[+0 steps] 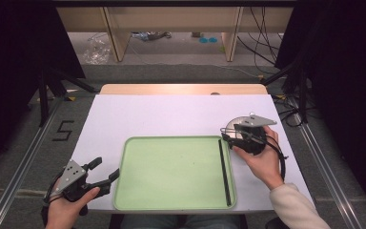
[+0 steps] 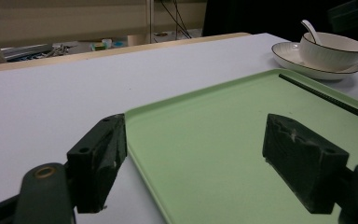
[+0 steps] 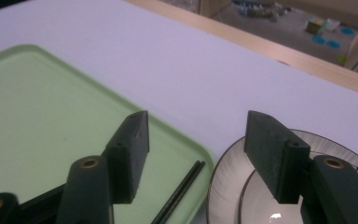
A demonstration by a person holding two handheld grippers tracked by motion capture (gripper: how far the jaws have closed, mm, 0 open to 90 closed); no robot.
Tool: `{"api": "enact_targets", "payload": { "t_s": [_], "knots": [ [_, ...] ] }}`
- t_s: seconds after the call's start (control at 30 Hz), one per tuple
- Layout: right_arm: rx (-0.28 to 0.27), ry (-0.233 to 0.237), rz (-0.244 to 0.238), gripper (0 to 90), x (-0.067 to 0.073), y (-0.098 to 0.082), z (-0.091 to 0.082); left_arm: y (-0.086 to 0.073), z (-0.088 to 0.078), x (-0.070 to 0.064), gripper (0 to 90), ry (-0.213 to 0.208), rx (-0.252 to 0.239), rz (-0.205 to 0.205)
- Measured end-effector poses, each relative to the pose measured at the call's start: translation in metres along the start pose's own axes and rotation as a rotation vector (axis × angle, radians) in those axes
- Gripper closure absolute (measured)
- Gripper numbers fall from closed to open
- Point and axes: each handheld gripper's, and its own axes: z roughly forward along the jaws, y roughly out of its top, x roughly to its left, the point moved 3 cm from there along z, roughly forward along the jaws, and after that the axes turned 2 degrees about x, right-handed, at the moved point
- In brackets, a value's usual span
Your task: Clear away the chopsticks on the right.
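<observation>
- I sit at a white table with a two-jaw gripper in each hand; a pale green tray lies in front of me, near my edge of the table.
- A pair of black chopsticks lies inside the tray along its right rim, running from the far corner toward me (the two sticks lie side by side, touching the tray floor).
- My right gripper hangs just past the tray's far right corner, its jaws standing wide apart with nothing between them.
- In the right gripper view, that gripper looks down on the tip of the chopsticks at the tray's corner and on the ribbed rim of a white plate just beside the tray.
- The plate sits on the table to the right of the tray, partly hidden under my right hand in the high view.
- In the left gripper view, a white bowl with a dark rim stands on that plate, and a white spoon leans in the bowl, handle up.
- My left gripper rests at the tray's near left corner, jaws apart and empty.
- In the left gripper view, my left gripper straddles the tray's left rim: one jaw over the bare table, the other over the tray floor.
</observation>
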Motion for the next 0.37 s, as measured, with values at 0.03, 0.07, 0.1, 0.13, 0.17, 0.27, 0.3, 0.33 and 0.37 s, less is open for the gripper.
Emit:
{"api": "enact_targets", "payload": {
  "t_s": [0.03, 0.07, 0.1, 0.13, 0.17, 0.27, 0.3, 0.33, 0.37],
  "knots": [
    [-0.033, 0.012, 0.003, 40.4, 0.001, -0.004, -0.006, 0.000, 0.000, 0.000, 21.8, 0.001, -0.001, 0.000],
    [-0.055, 0.019, 0.001, 40.0, 0.003, -0.007, -0.011, 0.000, 0.000, 0.000, 21.8, 0.003, -0.002, 0.001],
    [-0.083, 0.024, -0.005, 40.0, 0.005, -0.010, -0.016, 0.000, 0.000, 0.000, 21.7, 0.004, -0.003, 0.003],
    [-0.122, 0.026, -0.017, 40.0, 0.008, -0.013, -0.022, 0.001, 0.000, 0.000, 21.7, 0.004, -0.003, 0.006],
    [-0.143, 0.021, -0.023, 39.6, 0.012, -0.016, -0.031, 0.001, 0.000, 0.000, 21.7, 0.004, -0.003, 0.006],
    [-0.184, 0.008, -0.019, 38.3, 0.019, -0.021, -0.046, 0.000, 0.000, 0.000, 21.7, 0.004, -0.002, 0.006],
    [-0.207, 0.007, -0.039, 38.0, 0.020, -0.022, -0.048, 0.001, 0.000, 0.000, 21.7, 0.004, -0.002, 0.006],
    [-0.219, 0.009, -0.046, 37.5, 0.021, -0.024, -0.051, 0.001, 0.000, 0.000, 21.7, 0.004, -0.002, 0.006],
    [-0.209, 0.009, -0.042, 36.9, 0.023, -0.026, -0.053, 0.001, 0.000, 0.000, 21.7, 0.004, -0.002, 0.006]
  ]
}}
